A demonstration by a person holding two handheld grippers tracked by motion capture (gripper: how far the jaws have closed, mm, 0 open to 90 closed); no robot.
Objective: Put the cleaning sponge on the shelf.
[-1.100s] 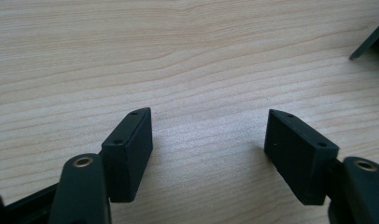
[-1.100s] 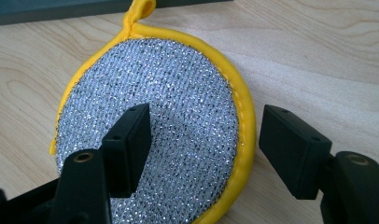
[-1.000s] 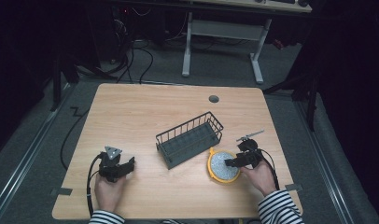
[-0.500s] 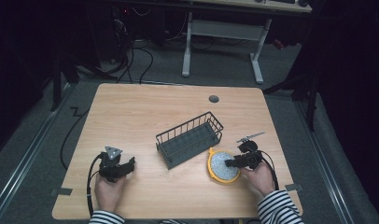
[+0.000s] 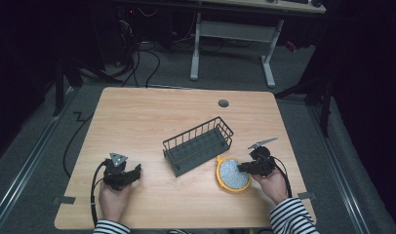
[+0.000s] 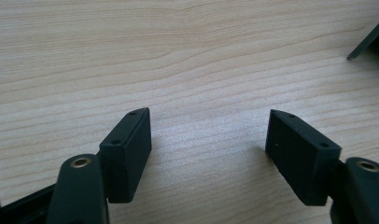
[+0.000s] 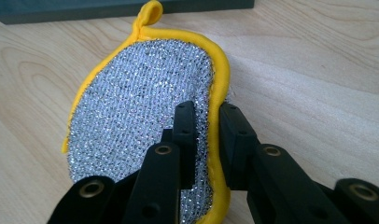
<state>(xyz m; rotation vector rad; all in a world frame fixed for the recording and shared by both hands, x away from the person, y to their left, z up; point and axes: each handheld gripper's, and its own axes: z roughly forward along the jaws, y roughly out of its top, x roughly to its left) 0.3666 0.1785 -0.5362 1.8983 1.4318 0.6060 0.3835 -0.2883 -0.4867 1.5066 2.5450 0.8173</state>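
The scrubber point(image 7: 145, 107), a round silver pad with a yellow edge and a small yellow loop, lay on the table point(image 5: 152, 117) just beside the near right end of the wire basket point(image 5: 198, 145). Its edge nearest the right hand was lifted a little off the wood.

The right gripper point(image 7: 207, 140) had just been closing, and its jaws were now clamped on that yellow edge. One jaw pressed on the silver face and the other pressed from behind the rim. The bite looked small, only on the rim.

The step seemed to be picking the scrubber up, most likely to put it in the basket. To do it well, the hand needed to keep squeezing and lift slowly and straight up. The pad was soft and floppy, so it would probably droop and swing. Going slowly would stop it from slipping out. It had to rise higher than the basket's wall before moving across, or the hanging part could catch on the wires.

The left gripper point(image 6: 208, 140) sat low over bare wood on the other side of the table, well away from the basket. Its jaws were apart with nothing between them. It was fine to leave it there.
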